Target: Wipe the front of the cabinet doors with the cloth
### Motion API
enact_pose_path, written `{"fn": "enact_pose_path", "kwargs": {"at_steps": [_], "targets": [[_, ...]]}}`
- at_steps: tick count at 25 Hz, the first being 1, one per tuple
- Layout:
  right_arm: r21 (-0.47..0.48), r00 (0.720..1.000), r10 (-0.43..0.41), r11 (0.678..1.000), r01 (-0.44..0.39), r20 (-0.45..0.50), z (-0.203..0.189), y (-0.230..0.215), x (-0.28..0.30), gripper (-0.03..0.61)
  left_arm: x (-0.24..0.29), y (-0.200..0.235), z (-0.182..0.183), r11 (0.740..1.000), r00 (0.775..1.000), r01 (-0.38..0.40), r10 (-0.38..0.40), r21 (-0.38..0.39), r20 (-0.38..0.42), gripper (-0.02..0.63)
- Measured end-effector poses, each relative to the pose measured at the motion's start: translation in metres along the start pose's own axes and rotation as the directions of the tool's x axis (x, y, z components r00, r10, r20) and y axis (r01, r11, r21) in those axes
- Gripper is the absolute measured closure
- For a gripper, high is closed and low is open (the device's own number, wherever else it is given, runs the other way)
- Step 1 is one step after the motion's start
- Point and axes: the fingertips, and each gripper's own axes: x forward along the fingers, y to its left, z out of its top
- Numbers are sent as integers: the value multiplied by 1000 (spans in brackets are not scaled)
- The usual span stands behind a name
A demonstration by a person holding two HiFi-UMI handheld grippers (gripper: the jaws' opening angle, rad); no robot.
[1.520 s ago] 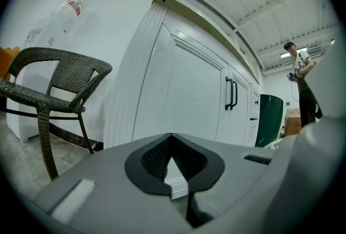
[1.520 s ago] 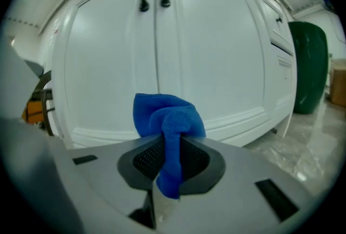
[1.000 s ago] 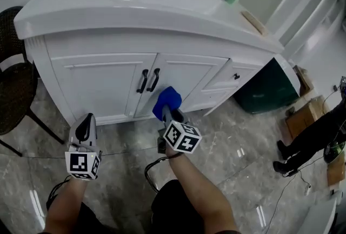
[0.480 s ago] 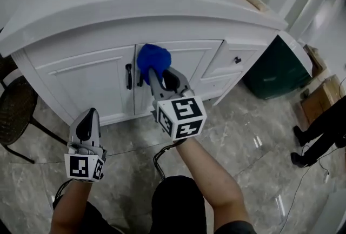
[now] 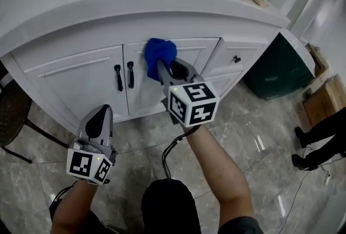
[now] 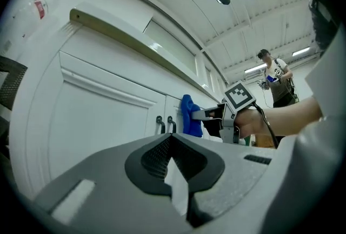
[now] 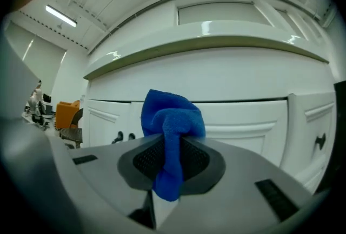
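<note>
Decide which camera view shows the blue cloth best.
The right gripper view: the cloth sits large at its centre, pinched between the right gripper's jaws. The head view shows the cloth from above, bunched at the cabinet door. The left gripper view shows it small, side-on.

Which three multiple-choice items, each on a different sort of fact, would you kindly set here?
1. Where is the cloth? A on the countertop; B on the floor; C against the right-hand door.
2. How many black bar handles flank the door seam? A one; B two; C four.
3. The right claw is: A shut on the cloth; B open, empty; C shut on a handle.
Answers: C, it sits against the door's top; B, one per door; A, cloth pinched between its jaws.
</note>
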Motion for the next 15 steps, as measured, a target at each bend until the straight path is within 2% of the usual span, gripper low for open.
{"fn": "enact_pose_path", "kwargs": {"at_steps": [3,7,9,12,15], "targets": [[-1,996,-87,996,87,-17,-3,-48,-16,526,10,-9,6,1000,1000,5,-6,7,14,614],[-15,979,-192,981,192,-66,-7,-108,-33,526,16,-3,19,997,994,-71,70,6,80,614],[-7,971,-221,975,222,-90,-12,-132,-43,526,19,-4,21,997,993,-74,74,-4,94,614],[-5,960,-267,964,268,-87,-11,-158,-57,526,22,-5,24,997,991,-76,77,-9,110,614],[-37,943,-325,946,323,-67,-14,-162,-67,526,18,0,24,996,989,-90,92,-19,117,614]]}}
